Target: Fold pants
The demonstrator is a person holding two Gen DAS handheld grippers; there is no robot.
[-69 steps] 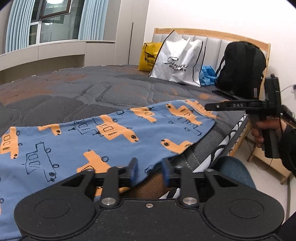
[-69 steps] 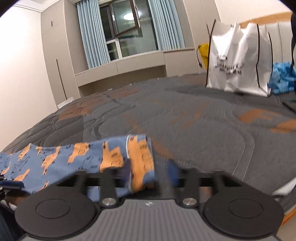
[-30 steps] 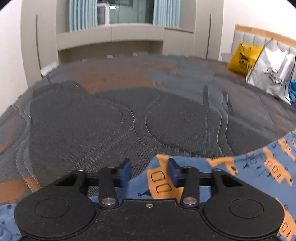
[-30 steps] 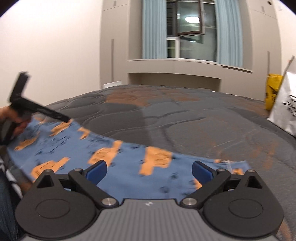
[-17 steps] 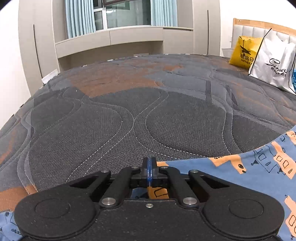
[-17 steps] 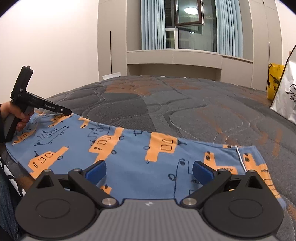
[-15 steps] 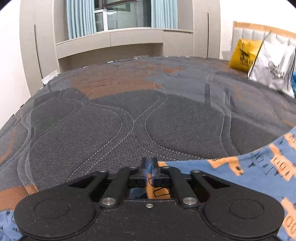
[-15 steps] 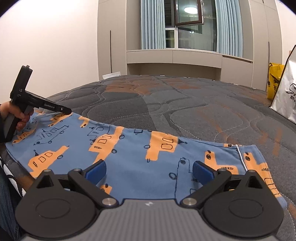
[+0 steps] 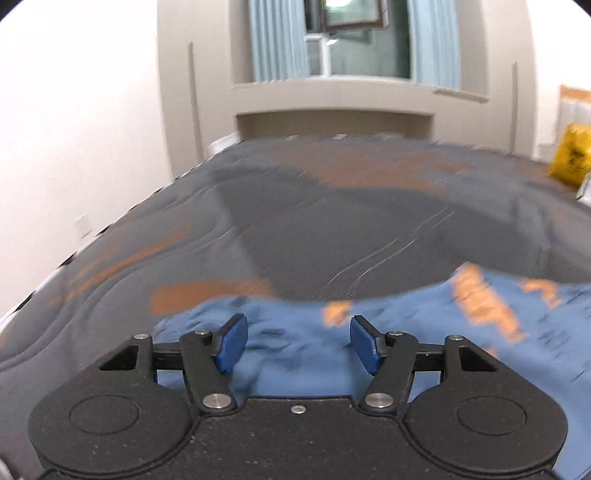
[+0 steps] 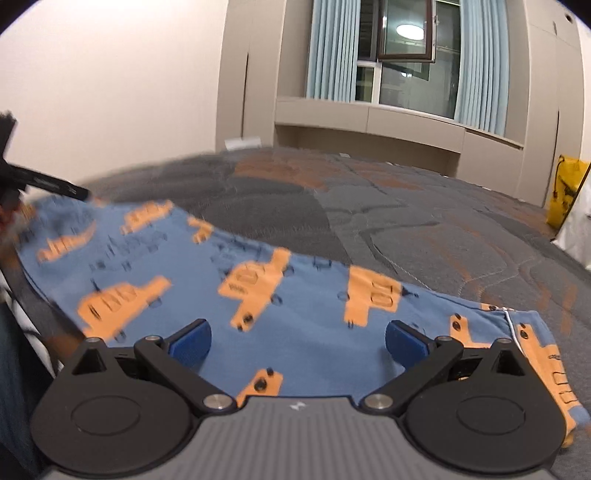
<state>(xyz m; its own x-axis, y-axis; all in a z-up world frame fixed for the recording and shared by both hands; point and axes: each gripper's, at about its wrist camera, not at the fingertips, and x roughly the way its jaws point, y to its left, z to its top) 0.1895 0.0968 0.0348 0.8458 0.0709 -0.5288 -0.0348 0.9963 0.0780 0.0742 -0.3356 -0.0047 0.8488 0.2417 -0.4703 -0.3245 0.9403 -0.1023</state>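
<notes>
Half a second ago the left gripper [image 9: 295, 341] pinched the pants [image 9: 406, 332]; now its jaws are opening, fabric loose between them at 6 o'clock. Right wrist view: right gripper [image 10: 297, 341] gapes empty over soft, light pants [image 10: 258, 295]; grab hems. Quilted mattress [image 10: 406, 221], window [image 10: 402, 55] at 12.

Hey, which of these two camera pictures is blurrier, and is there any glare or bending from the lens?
Left wrist view: heavily motion-smeared, the bed and blue pants streaked. Right wrist view: sharper, blur mainly at its left edge; a ceiling light glares in the window. Both bend straight lines, with dark corners.
</notes>
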